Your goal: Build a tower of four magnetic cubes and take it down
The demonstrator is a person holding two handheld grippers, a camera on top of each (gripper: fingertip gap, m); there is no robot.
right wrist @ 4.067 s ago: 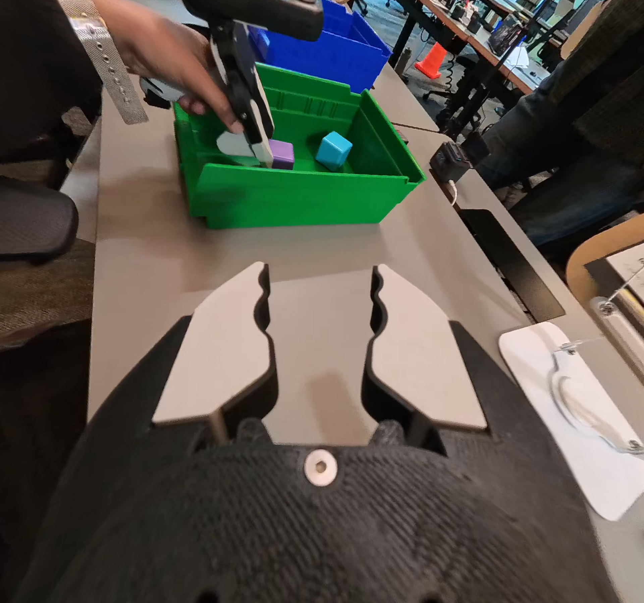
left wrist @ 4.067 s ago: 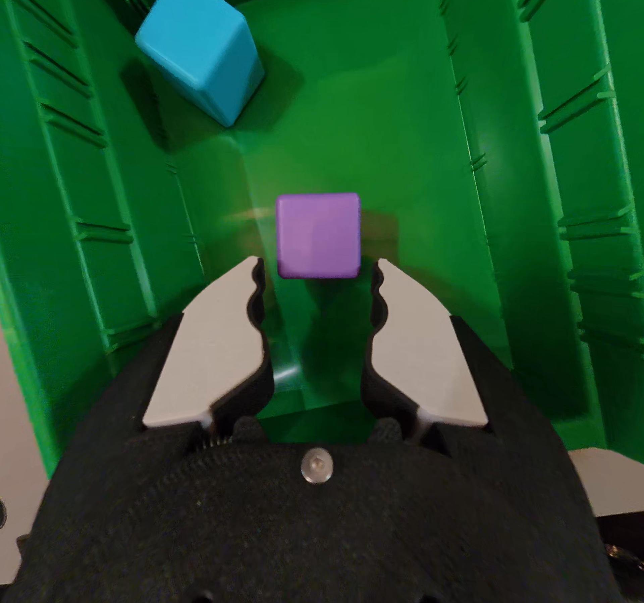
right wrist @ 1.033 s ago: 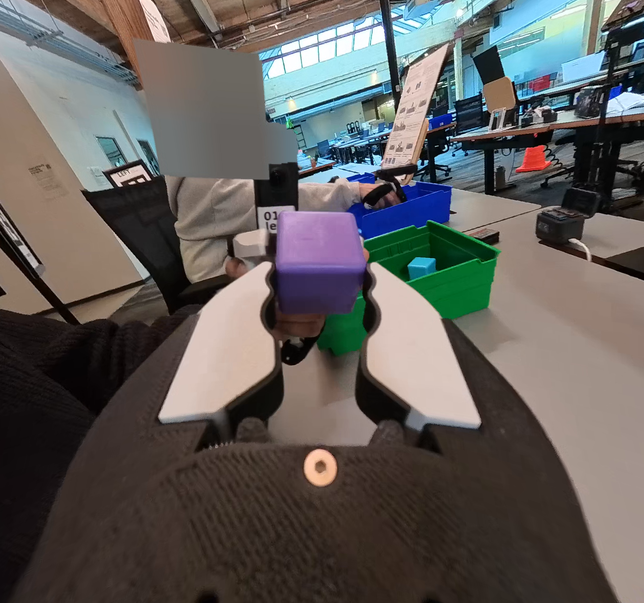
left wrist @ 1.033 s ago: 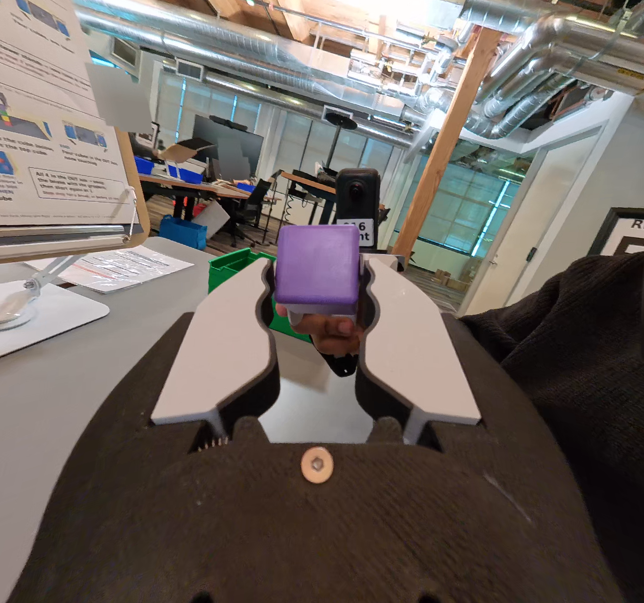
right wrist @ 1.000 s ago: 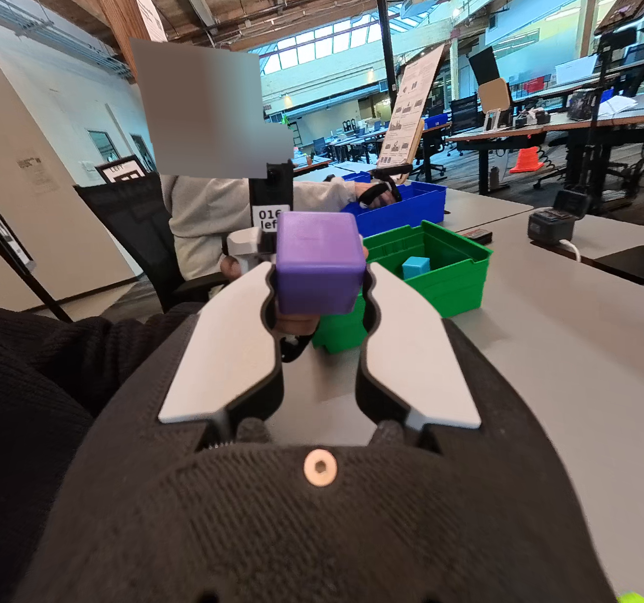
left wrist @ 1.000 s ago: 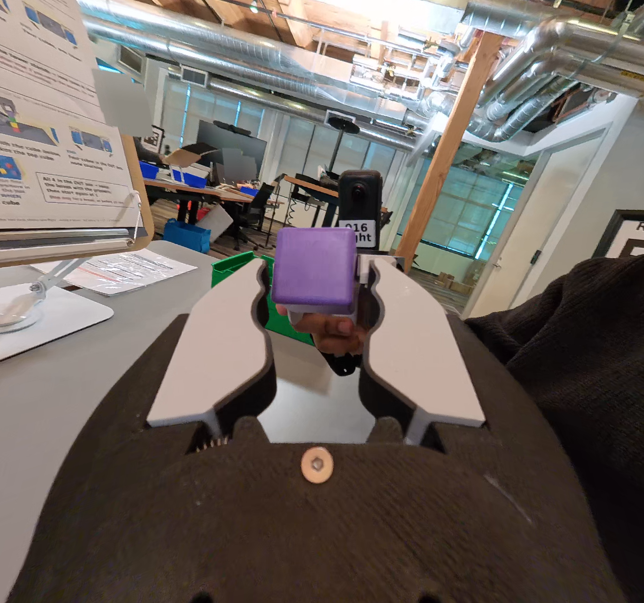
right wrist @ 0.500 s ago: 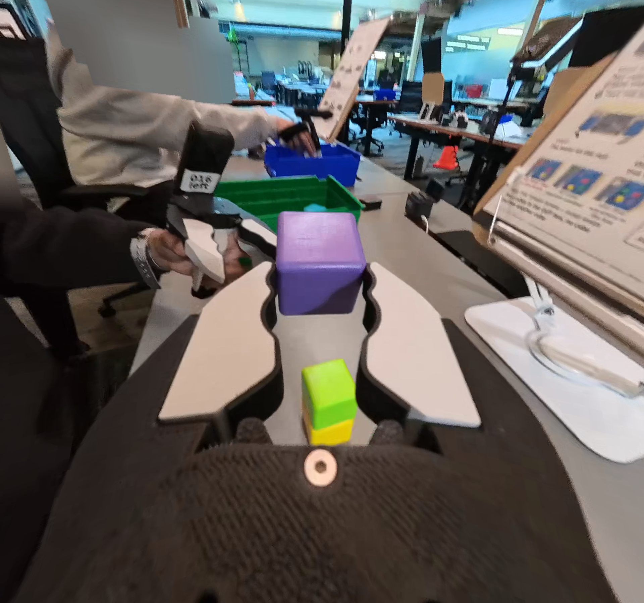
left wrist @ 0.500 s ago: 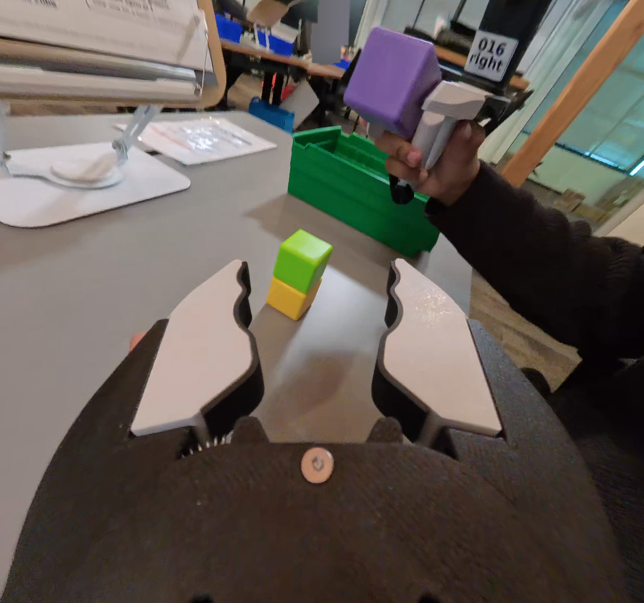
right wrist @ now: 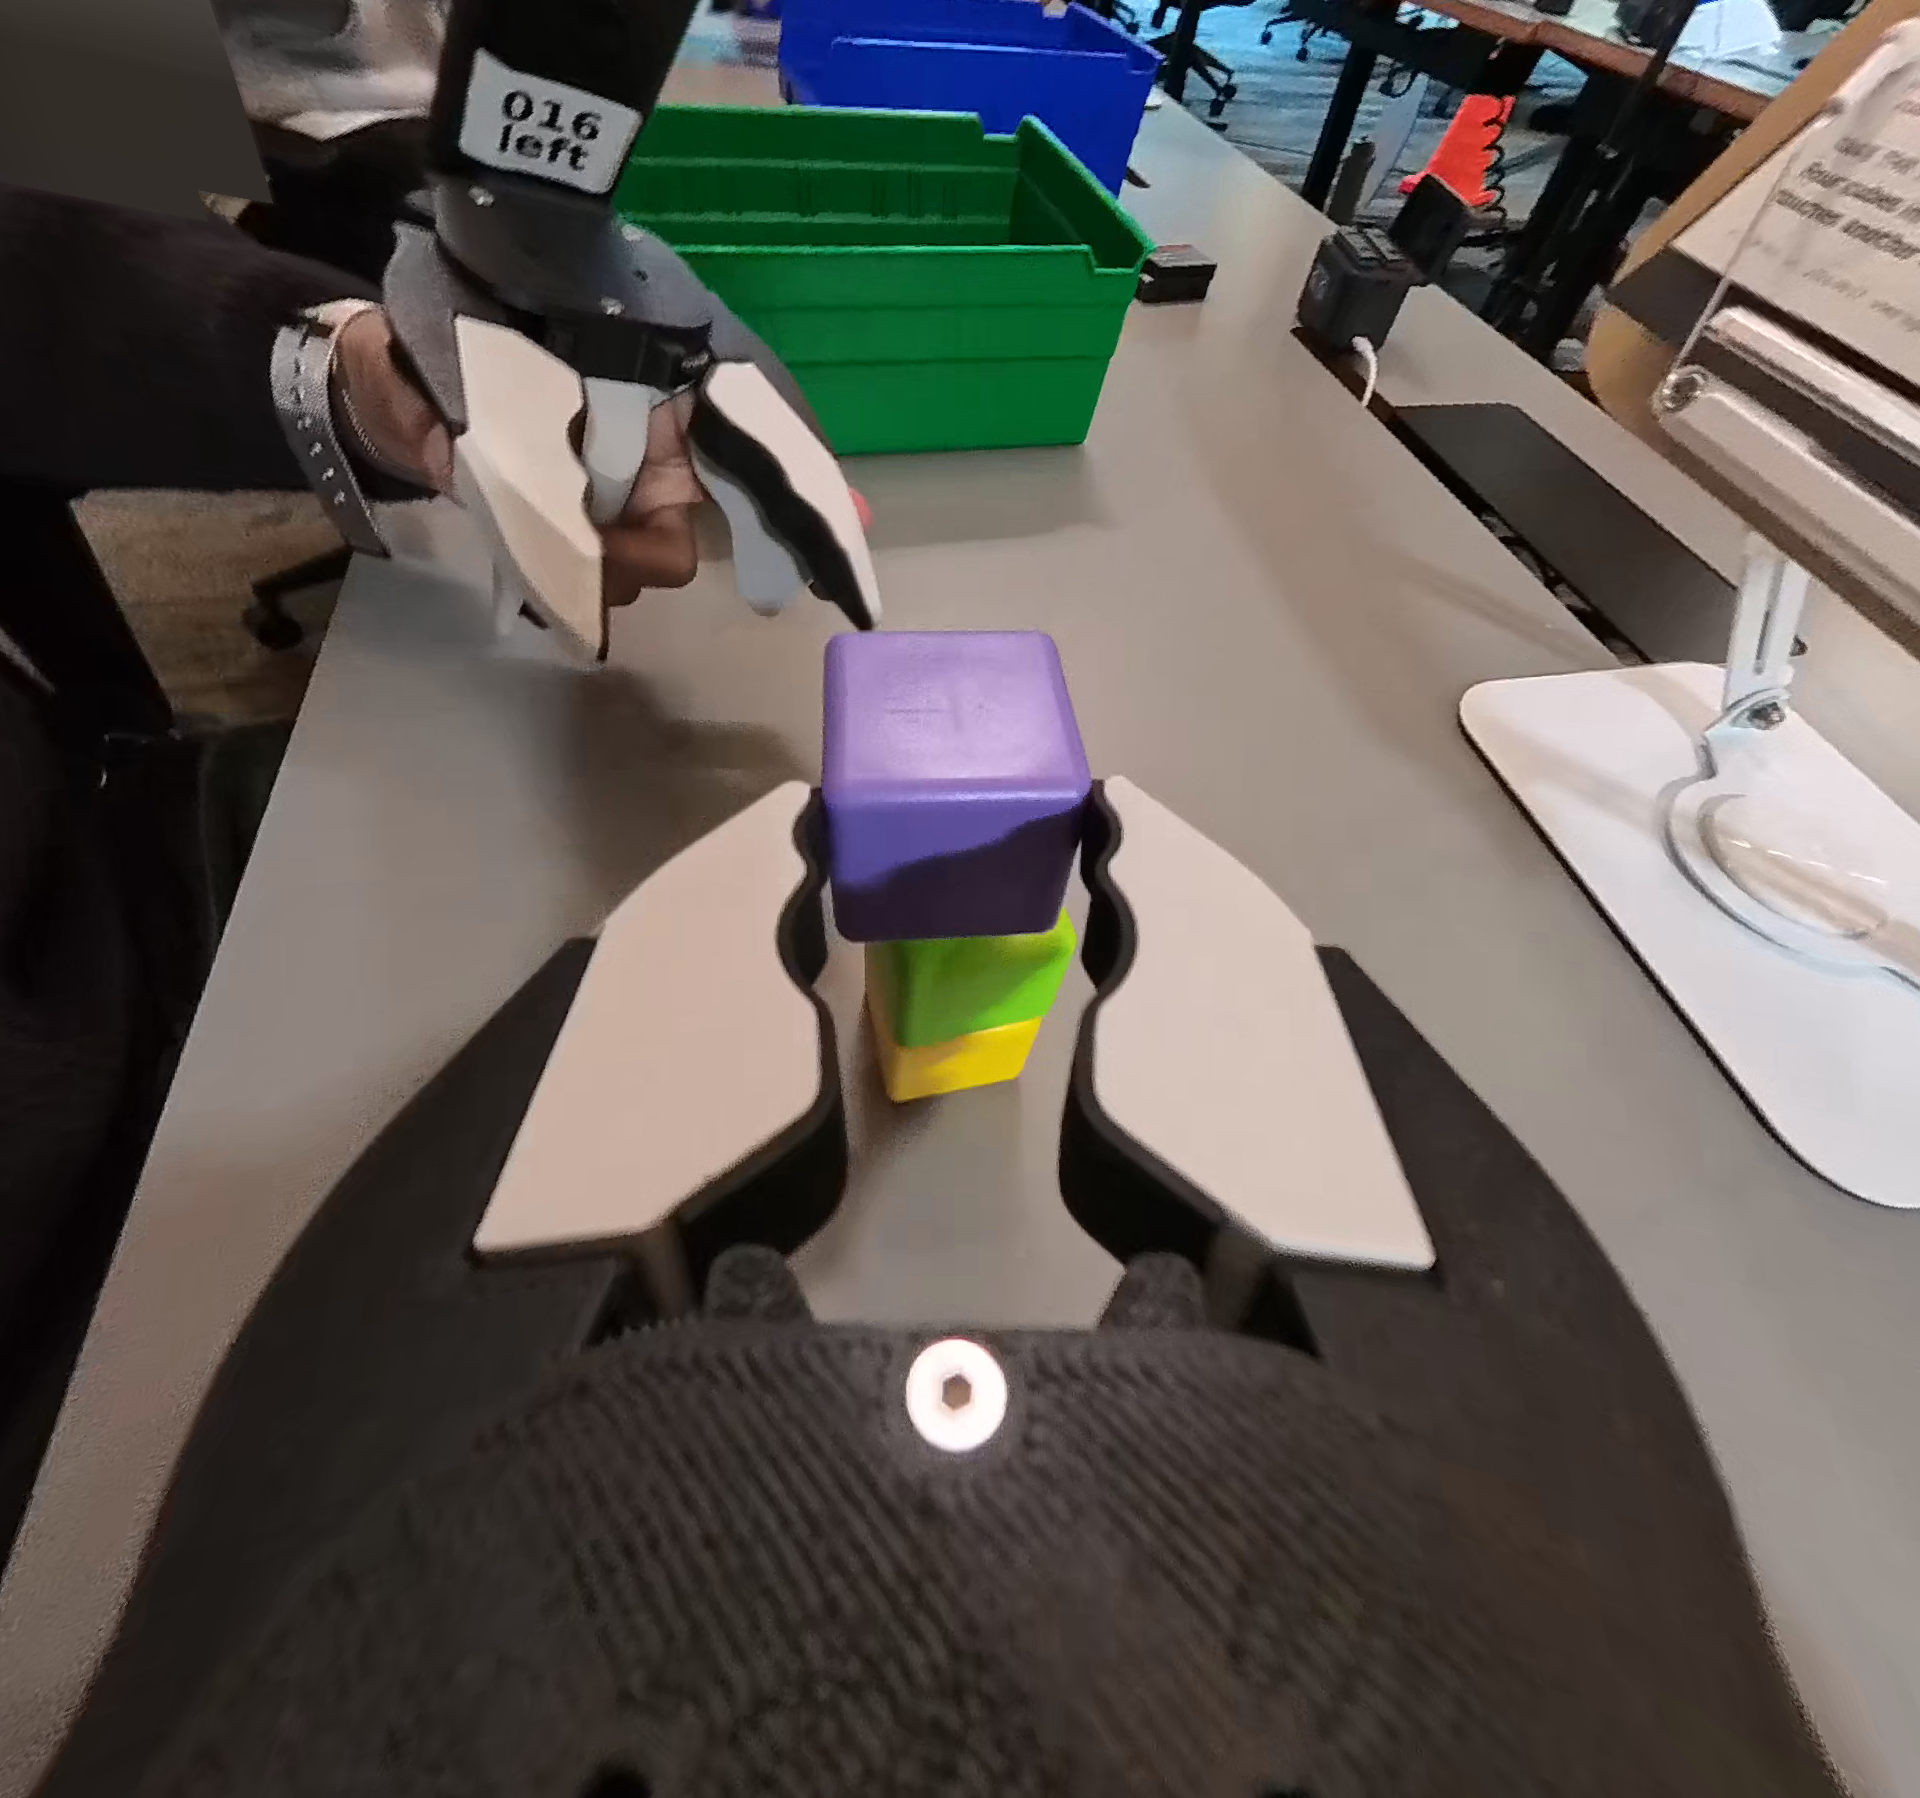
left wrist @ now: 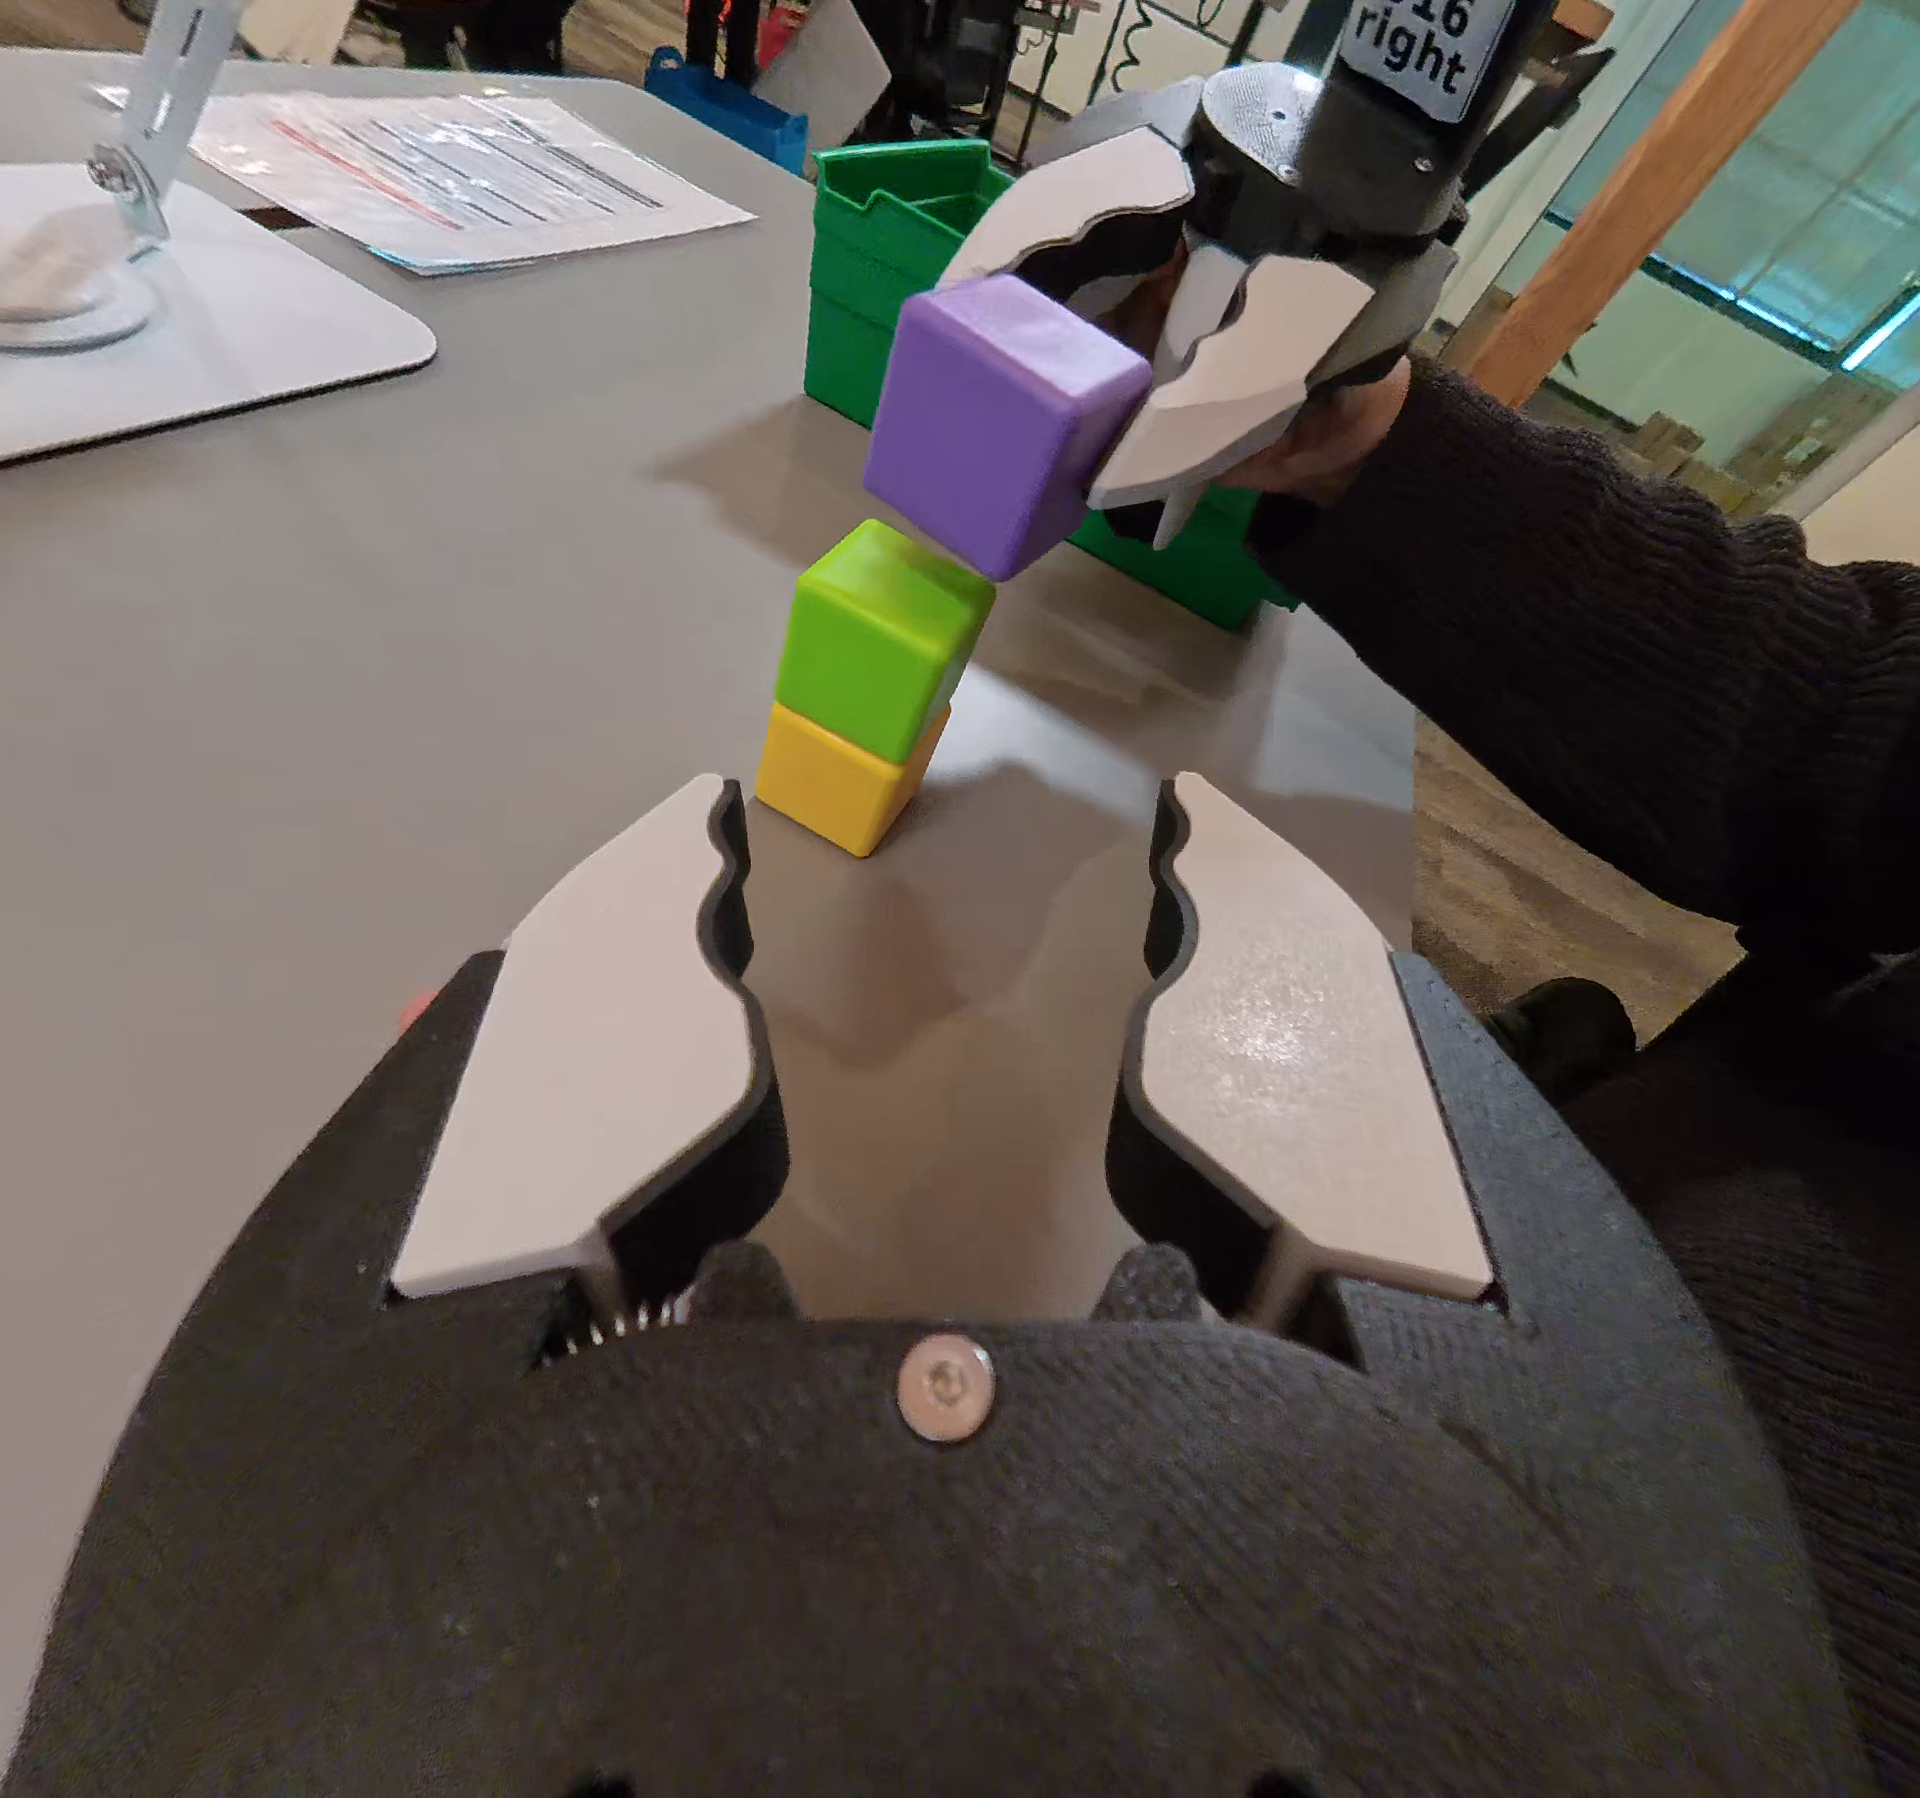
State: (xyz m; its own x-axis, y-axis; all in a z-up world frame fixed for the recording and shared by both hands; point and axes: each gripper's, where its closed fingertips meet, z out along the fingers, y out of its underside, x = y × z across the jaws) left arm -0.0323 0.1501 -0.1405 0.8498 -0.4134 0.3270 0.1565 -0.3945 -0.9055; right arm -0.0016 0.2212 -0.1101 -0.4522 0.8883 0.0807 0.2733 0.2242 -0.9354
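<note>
My right gripper (right wrist: 951, 818) is shut on a purple cube (right wrist: 948, 772) and holds it just above a green cube (right wrist: 971, 985) that is stacked on a yellow cube (right wrist: 956, 1062). In the left wrist view the purple cube (left wrist: 997, 423) is tilted, its lower corner at the top of the green cube (left wrist: 878, 652), which sits on the yellow cube (left wrist: 836, 787). My left gripper (left wrist: 945, 839) is open and empty, low over the grey table (left wrist: 312, 657), a short way from the stack. It also shows in the right wrist view (right wrist: 707, 585), beyond the stack to the left.
A green bin (right wrist: 935, 314) stands behind the stack, with a blue bin (right wrist: 966, 75) beyond it. A white stand base (right wrist: 1621, 813) with a clipboard is on the right. A printed sheet (left wrist: 457, 169) lies on the table. A small black device (right wrist: 1351, 294) sits near the table's edge. Across from one pair of fingers to the other is roughly 9 cm. The white stand base (right wrist: 1621, 813) is about 30 cm from both grippers' fingertips.
My right gripper has come down with the purple cube from well above to just over the green cube. My left gripper has moved closer to the stack, still open.
</note>
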